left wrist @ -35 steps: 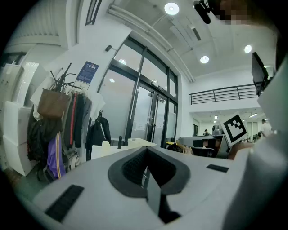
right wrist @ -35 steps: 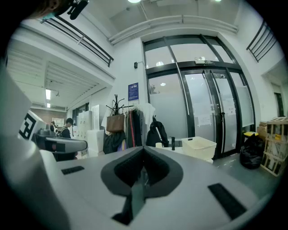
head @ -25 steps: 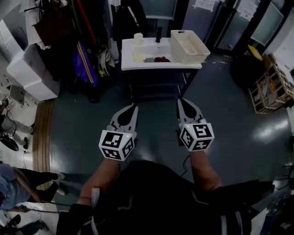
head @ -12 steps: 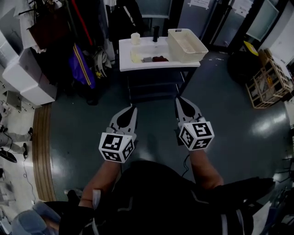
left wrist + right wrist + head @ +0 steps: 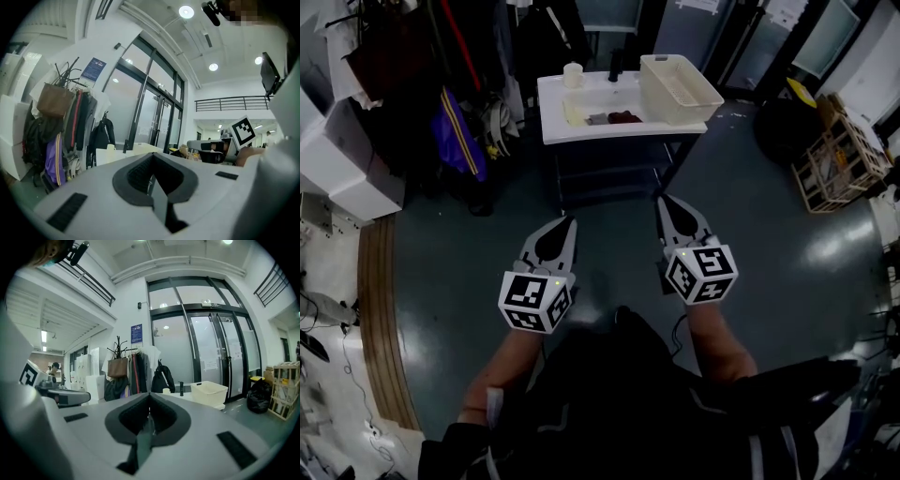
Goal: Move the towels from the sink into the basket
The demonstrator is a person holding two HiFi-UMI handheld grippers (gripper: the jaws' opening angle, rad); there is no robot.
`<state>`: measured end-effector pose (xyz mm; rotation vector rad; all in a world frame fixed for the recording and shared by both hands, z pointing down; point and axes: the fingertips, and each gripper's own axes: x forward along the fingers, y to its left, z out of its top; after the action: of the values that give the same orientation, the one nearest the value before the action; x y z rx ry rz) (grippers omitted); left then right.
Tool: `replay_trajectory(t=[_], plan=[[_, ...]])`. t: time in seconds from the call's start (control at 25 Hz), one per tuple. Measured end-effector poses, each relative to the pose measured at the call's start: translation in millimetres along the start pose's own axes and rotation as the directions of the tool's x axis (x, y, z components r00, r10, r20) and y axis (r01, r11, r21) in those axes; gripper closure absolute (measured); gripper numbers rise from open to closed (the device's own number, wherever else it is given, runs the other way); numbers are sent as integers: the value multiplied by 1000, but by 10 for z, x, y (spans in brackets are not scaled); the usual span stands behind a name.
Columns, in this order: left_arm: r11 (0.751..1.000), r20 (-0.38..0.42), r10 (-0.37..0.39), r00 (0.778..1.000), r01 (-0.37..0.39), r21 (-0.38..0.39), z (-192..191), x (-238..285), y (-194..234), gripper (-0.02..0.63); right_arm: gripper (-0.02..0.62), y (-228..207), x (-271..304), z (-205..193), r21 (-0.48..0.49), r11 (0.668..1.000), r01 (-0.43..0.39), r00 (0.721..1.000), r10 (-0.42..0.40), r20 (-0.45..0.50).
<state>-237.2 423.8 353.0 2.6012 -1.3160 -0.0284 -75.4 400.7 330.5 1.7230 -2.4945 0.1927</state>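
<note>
A white sink counter [image 5: 619,131] stands far ahead across the dark floor. In its basin lie a dark red towel [image 5: 625,117], a grey towel [image 5: 598,119] and a pale one [image 5: 574,112]. The cream basket [image 5: 678,89] sits on the counter's right end and also appears as a basket [image 5: 209,392] in the right gripper view. My left gripper [image 5: 567,222] and right gripper [image 5: 664,202] are held side by side over the floor, well short of the counter. Both are shut with nothing between the jaws.
A black faucet [image 5: 616,64] and a pale cup [image 5: 573,75] stand at the counter's back. A coat rack with bags and clothes [image 5: 459,122] and white boxes [image 5: 337,159] line the left. A black bag [image 5: 783,131] and a wooden crate [image 5: 839,159] sit at the right.
The view has shifted, and the counter and the room now sit a little further left in the picture. A person at the lower left has passed out of view. Both grippers stay shut.
</note>
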Motion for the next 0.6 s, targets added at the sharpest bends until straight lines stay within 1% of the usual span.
replay_trajectory(t=[0.12,0.28,0.4,0.6], plan=[[1000,2,4,1000,-4,8,27,90,88,598,589,-23,134,62,-14,1000,-4,1000,4,10],[999,9,24,1000,-24,22,95,296,231,600,589,-143,394,103,-2,1000,-14,1000,14,21],[999,15,40,999,-41,31,145,525,312,598,589,-303,611,139,-3,1000,-26,999,26,26],[998,21,60,998,-61,23,247,1002,429,598,589,-636,985,179,3,999,-47,999,47,18]])
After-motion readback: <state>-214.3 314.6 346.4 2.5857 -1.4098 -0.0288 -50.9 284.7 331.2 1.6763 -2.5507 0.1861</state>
